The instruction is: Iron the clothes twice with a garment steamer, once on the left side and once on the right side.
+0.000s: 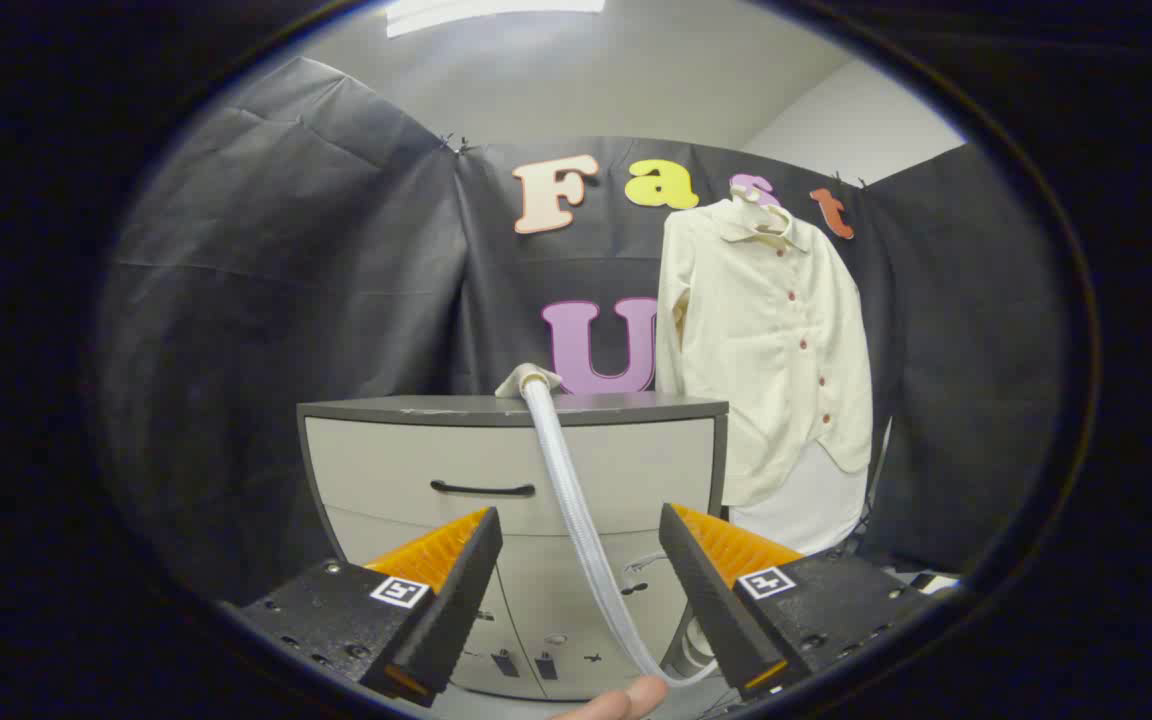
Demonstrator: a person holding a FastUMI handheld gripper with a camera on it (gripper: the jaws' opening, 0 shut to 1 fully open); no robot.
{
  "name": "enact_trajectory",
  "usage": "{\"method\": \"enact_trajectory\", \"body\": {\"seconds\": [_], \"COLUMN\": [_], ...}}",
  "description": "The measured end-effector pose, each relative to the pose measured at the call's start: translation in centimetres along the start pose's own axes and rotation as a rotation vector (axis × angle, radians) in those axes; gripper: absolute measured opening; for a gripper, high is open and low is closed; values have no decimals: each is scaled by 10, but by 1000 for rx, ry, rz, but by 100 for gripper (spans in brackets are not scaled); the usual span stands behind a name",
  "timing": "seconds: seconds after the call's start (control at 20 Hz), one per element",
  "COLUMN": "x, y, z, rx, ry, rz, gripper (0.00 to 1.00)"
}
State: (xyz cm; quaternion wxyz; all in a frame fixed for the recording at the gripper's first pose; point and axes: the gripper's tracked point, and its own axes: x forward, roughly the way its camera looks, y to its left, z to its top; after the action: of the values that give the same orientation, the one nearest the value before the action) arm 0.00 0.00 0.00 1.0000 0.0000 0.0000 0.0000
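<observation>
1. One gripper view: the gripper stands wide apart, its two fingers spread with nothing pressed between them.
2. A pale ribbed steamer hose runs through the gap between the fingers, touching neither as far as can be seen, and rises to the steamer head.
3. The steamer head rests on the dark tabletop of a cabinet straight beyond the fingers, near the middle of its back edge.
4. The cabinet front is light grey, with a drawer bearing a dark handle and further small fittings lower down; what those fittings are cannot be told.
5. A cream shirt with small reddish buttons hangs on a hanger just beside the cabinet's right end, ahead of the right finger and above it. Its front faces the camera, its hem reaching below the tabletop's level.
6. Something white shows beneath the shirt's hem; its nature is unclear.
7. Black cloth forms the booth's wall behind cabinet and shirt, creased and folded at the left.
8. Above the cloth are a pale ceiling and a bright ceiling light.
9. A fingertip of a person shows low down, between the gripper's fingers, near the hose's lower bend.
</observation>
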Motion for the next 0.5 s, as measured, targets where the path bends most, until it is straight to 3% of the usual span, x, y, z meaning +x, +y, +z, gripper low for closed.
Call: {"method": "enact_trajectory", "body": {"seconds": [0.5], "x": [-13], "y": [-10], "z": [26], "rx": [3], "ry": [-34], "rz": [-27], "gripper": [96]}}
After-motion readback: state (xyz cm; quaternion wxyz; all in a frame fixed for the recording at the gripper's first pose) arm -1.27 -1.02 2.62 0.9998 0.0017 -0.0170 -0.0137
